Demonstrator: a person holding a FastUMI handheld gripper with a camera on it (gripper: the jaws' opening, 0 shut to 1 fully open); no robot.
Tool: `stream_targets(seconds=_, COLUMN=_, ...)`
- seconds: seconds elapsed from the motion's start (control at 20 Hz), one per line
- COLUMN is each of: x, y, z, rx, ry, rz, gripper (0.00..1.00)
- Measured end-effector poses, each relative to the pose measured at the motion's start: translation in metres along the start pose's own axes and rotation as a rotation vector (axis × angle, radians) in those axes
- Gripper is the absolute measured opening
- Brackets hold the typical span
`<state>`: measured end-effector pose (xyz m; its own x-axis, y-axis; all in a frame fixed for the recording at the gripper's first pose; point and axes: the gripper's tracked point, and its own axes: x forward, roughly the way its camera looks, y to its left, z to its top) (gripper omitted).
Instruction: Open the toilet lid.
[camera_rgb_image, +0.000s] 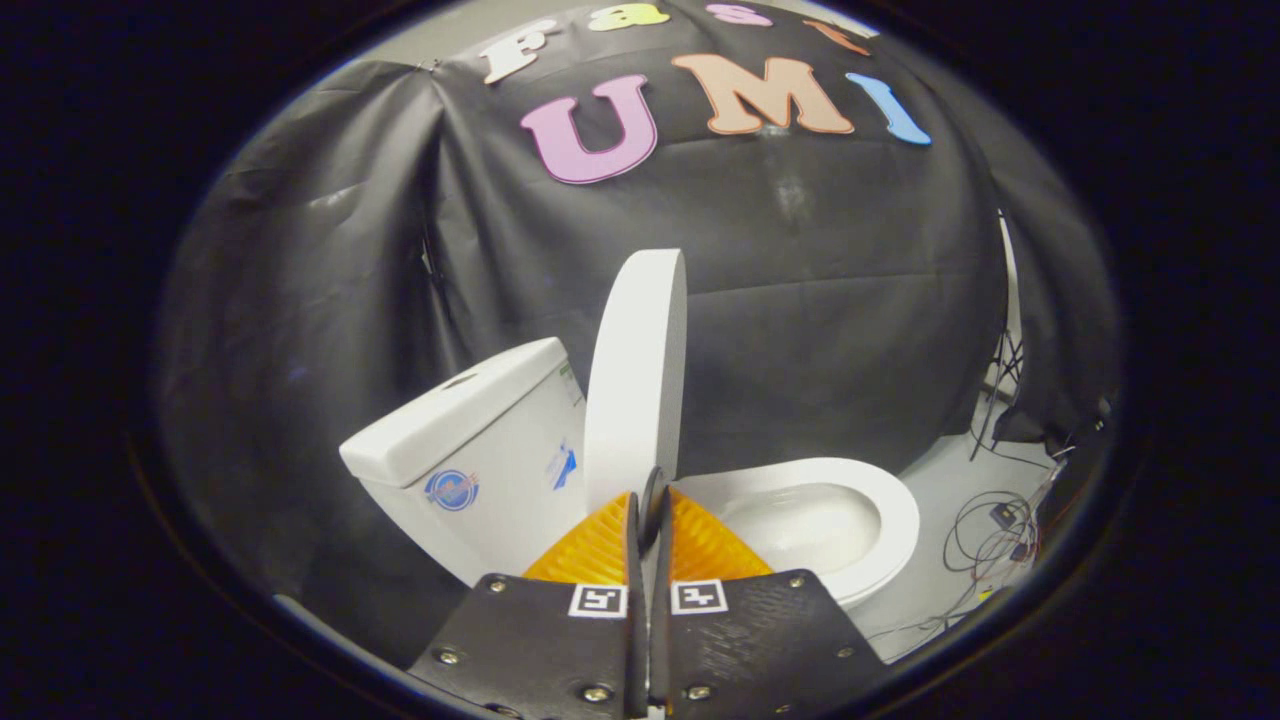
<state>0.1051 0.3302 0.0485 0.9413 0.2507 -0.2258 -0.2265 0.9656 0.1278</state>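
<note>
The white toilet lid (636, 380) stands raised, almost upright and seen edge-on, between the tank (470, 440) and the open bowl with its seat (830, 515). My gripper (651, 497) sits low at the side of the toilet, its tips just below the lid's lower end. The two orange fingers (592, 548) are shut together with only a thin dark slit between them and hold nothing. Whether the fingertips touch the lid I cannot tell.
Black cloth walls close in the booth behind and to the left of the toilet. Loose cables (990, 535) lie on the pale floor to the right of the bowl, with a stand's legs (1003, 375) beyond them.
</note>
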Motion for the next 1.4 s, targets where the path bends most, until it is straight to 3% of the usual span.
stream_targets(seconds=0.7, x=0.004, y=0.038, z=0.001, rx=-0.060, ry=-0.045, rz=0.075, gripper=0.02)
stream_targets(seconds=1.4, x=0.007, y=0.072, z=-0.003, rx=-0.043, ry=-0.078, rz=0.128, gripper=0.02)
